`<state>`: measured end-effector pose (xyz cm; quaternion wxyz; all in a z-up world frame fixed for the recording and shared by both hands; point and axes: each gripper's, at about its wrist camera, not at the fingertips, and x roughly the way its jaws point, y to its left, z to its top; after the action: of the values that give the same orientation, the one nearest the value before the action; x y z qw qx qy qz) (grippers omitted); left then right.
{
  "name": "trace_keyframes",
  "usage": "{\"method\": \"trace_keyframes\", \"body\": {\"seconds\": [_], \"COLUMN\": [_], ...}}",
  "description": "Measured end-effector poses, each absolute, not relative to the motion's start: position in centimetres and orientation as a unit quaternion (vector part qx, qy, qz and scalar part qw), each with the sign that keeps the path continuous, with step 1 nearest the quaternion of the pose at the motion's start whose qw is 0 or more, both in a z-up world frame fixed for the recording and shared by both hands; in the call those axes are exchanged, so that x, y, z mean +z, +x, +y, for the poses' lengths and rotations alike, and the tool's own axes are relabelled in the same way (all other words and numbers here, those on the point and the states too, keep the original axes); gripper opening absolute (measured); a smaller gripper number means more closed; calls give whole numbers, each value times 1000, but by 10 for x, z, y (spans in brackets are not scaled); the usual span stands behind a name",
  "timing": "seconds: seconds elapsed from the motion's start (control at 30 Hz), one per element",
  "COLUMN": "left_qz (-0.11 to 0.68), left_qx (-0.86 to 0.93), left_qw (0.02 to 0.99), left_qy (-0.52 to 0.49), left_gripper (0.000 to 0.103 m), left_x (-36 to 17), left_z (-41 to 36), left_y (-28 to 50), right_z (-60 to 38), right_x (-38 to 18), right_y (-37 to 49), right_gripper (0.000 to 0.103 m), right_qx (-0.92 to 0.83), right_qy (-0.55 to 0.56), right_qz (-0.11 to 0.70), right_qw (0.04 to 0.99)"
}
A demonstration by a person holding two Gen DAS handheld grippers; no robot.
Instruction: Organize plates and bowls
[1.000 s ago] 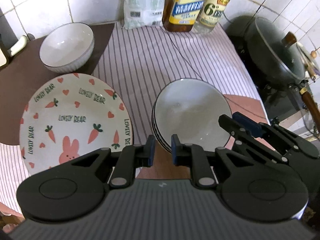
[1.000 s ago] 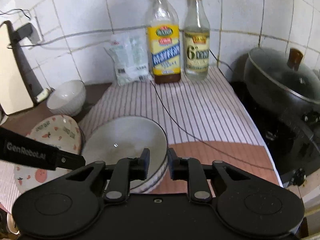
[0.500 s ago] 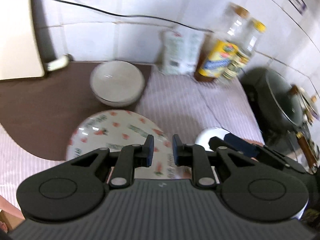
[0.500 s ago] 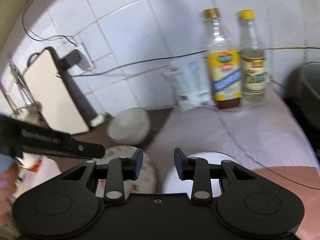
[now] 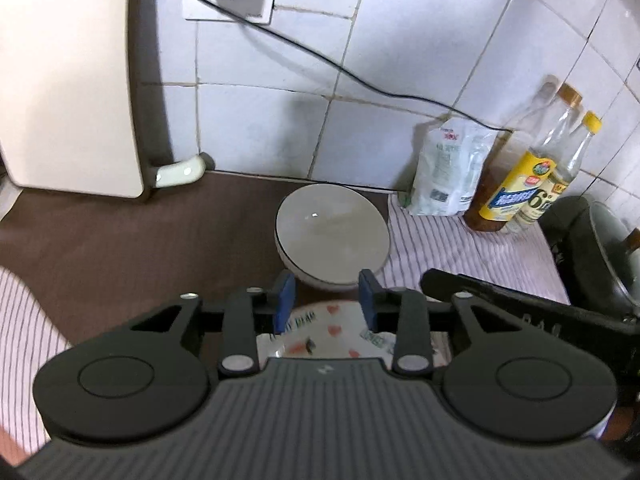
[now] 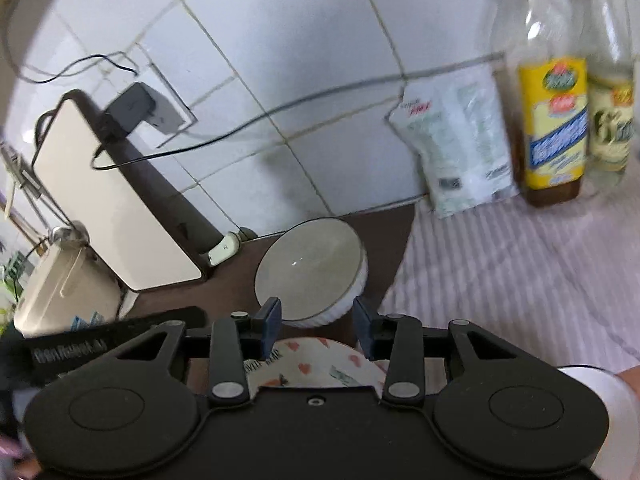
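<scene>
Tiled kitchen wall, brown mat on the counter. White bowl [image 5: 332, 236] sits upright on the mat, straight ahead of both grippers and just beyond their tips. Left gripper [image 5: 327, 300]: jaws spread wide, holding nothing. Right gripper [image 6: 316, 322]: likewise open and empty. Neither looks clearly nearer. Carrot-print plate [image 5: 320, 330] lies flat beneath the fingers, between grippers and bowl. Salt bag [image 5: 448, 172] and oil bottle [image 5: 516, 188] stand right of the bowl, apart from it. Right view blurred; stacked bowls probably at its lower-right edge
</scene>
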<state>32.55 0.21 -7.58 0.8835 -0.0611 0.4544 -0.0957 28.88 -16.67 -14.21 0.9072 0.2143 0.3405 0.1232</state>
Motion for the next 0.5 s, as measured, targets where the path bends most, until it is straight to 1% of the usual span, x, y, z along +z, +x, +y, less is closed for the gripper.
{"method": "trace_keyframes", "body": {"seconds": [0.17,0.23,0.5], "left_qz": [466,469,505], "left_qx": [-89,-80,-63], "left_qw": [878,877,859], "left_qy": [-67,-65,-57], "left_gripper": [36,41,41], "left_x": [-105,-113,-144], "left_z": [11,12,15], "left_y": [355,365,400], "right_z": [-161,-164,-166], "right_x": [-163,-172,-190], "right_y": [324,335,369], "right_gripper": [45,45,45], "right_qx": [103,89,68], "right_qy": [242,262,287], "right_qz": [363,374,398], "right_qw": [894,885,869]}}
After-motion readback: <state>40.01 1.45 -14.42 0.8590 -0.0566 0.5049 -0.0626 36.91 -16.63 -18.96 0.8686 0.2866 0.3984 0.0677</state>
